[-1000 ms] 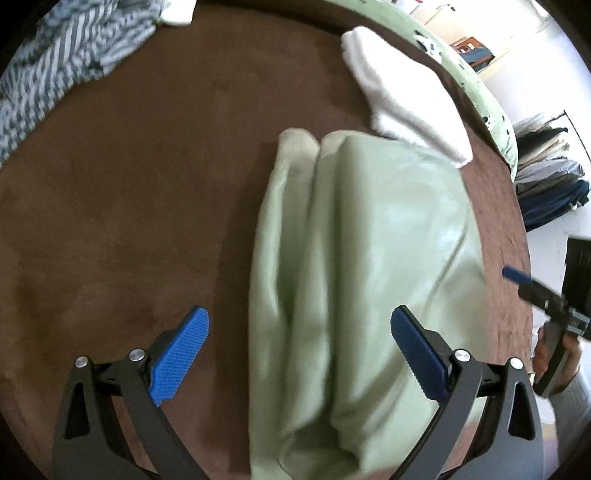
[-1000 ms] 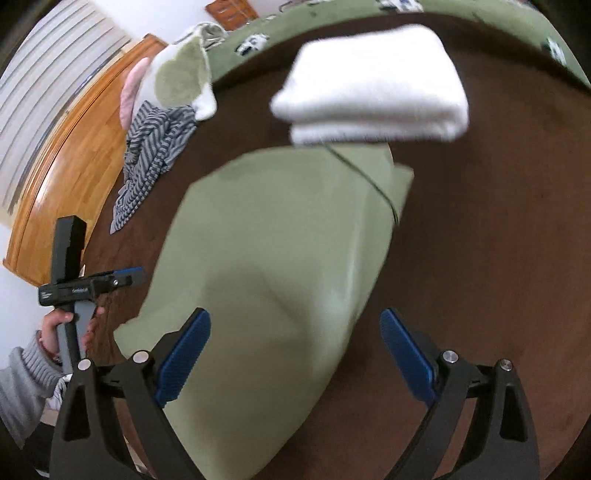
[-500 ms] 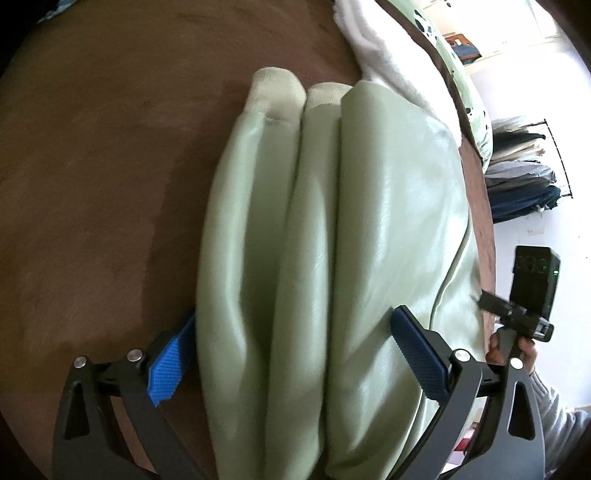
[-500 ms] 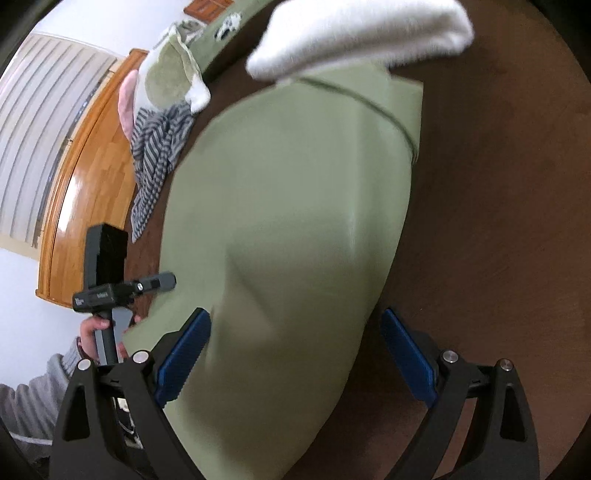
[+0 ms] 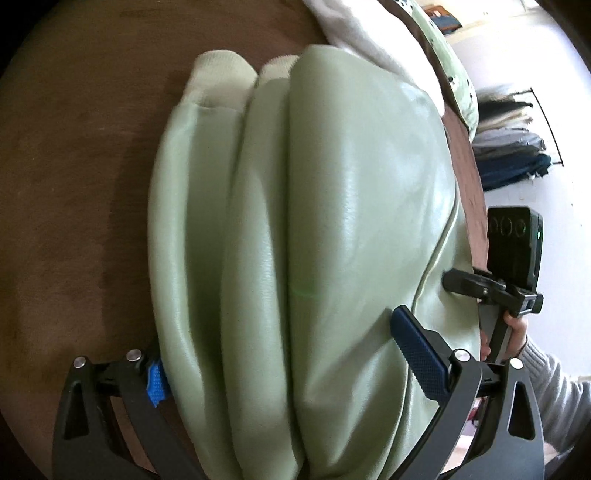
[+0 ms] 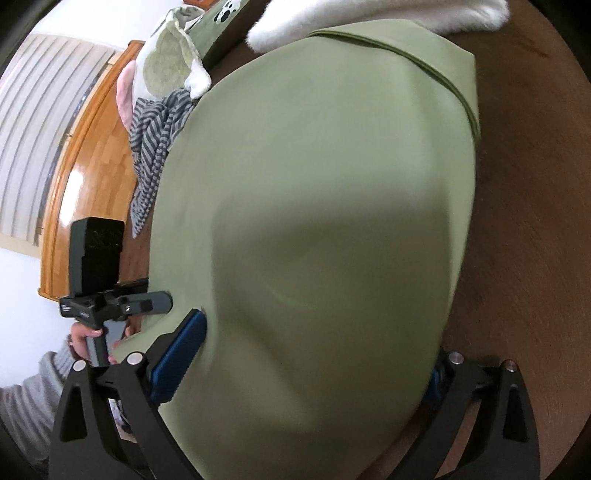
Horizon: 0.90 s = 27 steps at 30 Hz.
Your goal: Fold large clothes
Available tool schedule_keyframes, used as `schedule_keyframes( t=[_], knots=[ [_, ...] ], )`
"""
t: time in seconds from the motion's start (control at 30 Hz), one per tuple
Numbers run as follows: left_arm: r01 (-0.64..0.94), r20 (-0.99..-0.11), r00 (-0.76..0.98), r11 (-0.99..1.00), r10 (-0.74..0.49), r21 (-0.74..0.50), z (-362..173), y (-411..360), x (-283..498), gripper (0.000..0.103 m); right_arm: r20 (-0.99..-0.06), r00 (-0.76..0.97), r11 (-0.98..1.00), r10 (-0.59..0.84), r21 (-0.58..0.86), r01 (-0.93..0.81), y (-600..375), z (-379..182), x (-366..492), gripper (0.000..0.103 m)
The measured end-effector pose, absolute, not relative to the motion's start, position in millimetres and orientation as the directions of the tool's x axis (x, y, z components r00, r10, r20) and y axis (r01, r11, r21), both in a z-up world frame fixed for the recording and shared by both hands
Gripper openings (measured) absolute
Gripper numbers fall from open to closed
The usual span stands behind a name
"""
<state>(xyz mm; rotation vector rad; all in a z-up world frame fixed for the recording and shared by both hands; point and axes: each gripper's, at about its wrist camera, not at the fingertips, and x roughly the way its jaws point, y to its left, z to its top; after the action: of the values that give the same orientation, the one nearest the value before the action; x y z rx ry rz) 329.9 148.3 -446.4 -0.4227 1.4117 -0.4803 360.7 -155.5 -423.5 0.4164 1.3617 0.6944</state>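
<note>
The left tool (image 5: 284, 354) stands wide open, straddling the near end of the folded pale-green jacket (image 5: 314, 229) on the brown bed (image 5: 74, 184). The right tool (image 6: 306, 354) likewise spreads wide around it, gripping nothing. A white towel (image 6: 369, 14) lies at the far edge.

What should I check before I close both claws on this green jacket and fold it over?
1. Left claw straddles the green jacket: ok, both pads flank the near end.
2. Right claw straddles the jacket's other side: ok, though its right pad is mostly hidden by fabric.
3. Both claws open: ok.
4. Sleeves tucked together: ok, two ribbed cuffs lie side by side.
5. Landing area free: not ok, the white towel touches or overlaps the far edge.
6. Pads under the bottom layer: cannot tell.
</note>
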Motion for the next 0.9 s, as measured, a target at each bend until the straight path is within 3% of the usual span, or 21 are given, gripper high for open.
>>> schedule_keyframes(
  t=[0.13, 0.2, 0.27, 0.33, 0.53, 0.63, 0.9],
  knots=[
    [0.098, -0.845, 0.079, 0.847, -0.530, -0.522, -447.5, 140.1, 334.4, 0.095, -0.760, 0.086, 0.758, 0.644, 0.619, -0.204, -158.5, -422.6, 355.7, 0.086],
    [0.125, -0.870, 0.081, 0.871, -0.486, -0.475, -445.7, 134.0, 334.4, 0.091, -0.769, 0.102, 0.770, 0.632, 0.606, -0.199, -161.1, -420.7, 353.4, 0.075],
    [0.131, -0.892, 0.094, 0.893, -0.443, -0.430, -442.8, 132.4, 332.6, 0.079, -0.781, 0.118, 0.784, 0.614, 0.586, -0.203, -162.3, -417.4, 351.0, 0.069],
    [0.102, -0.883, 0.113, 0.889, -0.456, -0.446, -439.1, 137.7, 328.9, 0.060, -0.797, 0.137, 0.802, 0.589, 0.555, -0.221, -160.1, -412.1, 348.0, 0.065],
    [0.117, -0.905, 0.183, 0.923, -0.383, -0.367, -422.2, 125.3, 320.4, 0.036, -0.812, 0.176, 0.823, 0.557, 0.509, -0.253, -157.3, -393.1, 342.2, 0.047],
    [0.099, -0.902, 0.204, 0.925, -0.380, -0.367, -419.8, 125.1, 319.7, 0.030, -0.815, 0.166, 0.822, 0.555, 0.507, -0.258, -155.3, -391.3, 344.2, 0.042],
    [0.050, -0.896, 0.219, 0.922, -0.386, -0.385, -435.7, 126.7, 328.1, 0.029, -0.822, 0.162, 0.829, 0.546, 0.504, -0.242, -152.5, -398.3, 345.7, 0.040]
  ],
)
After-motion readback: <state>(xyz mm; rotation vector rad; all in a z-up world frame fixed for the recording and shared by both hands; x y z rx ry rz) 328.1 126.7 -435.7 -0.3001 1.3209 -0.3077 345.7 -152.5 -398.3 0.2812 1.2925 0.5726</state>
